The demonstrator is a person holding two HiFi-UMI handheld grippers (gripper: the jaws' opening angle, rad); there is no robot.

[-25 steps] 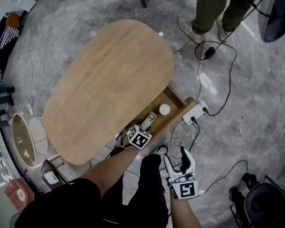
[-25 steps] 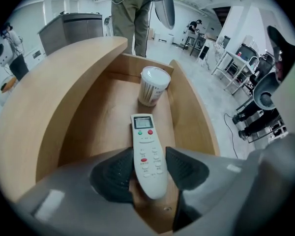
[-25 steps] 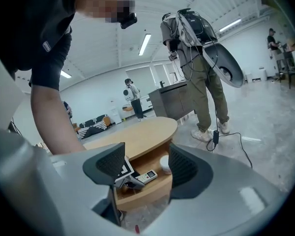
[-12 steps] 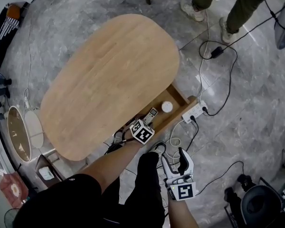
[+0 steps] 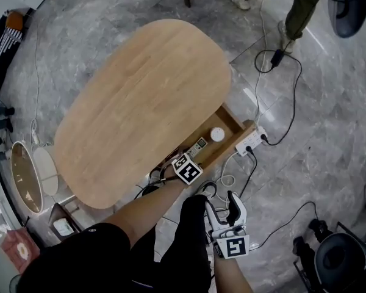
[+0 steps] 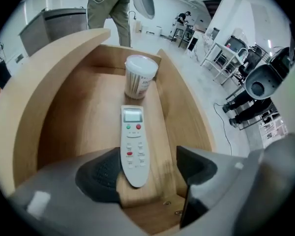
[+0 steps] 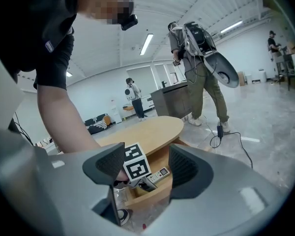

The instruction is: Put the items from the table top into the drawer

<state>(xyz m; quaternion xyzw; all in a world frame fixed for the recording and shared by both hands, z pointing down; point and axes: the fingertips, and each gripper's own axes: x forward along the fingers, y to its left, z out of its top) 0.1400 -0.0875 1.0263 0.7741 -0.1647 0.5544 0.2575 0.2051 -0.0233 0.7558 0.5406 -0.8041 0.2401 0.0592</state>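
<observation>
- Bystander's legs (image 5: 306,2) have drifted to the top edge.
- Left claw (image 6: 147,171) gapes astride the remote (image 6: 133,144) lying in the drawer (image 6: 64,117); right claw (image 7: 147,166) gapes empty.
- Remote: probably light, stiff, slick, so grip its long edges.

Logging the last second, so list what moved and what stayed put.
Only the bystander's legs clearly moved, stepping toward the head view's top edge. Nothing was grabbed or released. The left claw stays open at the near end of the remote in the drawer, the cup stays beyond it, and the right claw still hangs open and empty.
</observation>
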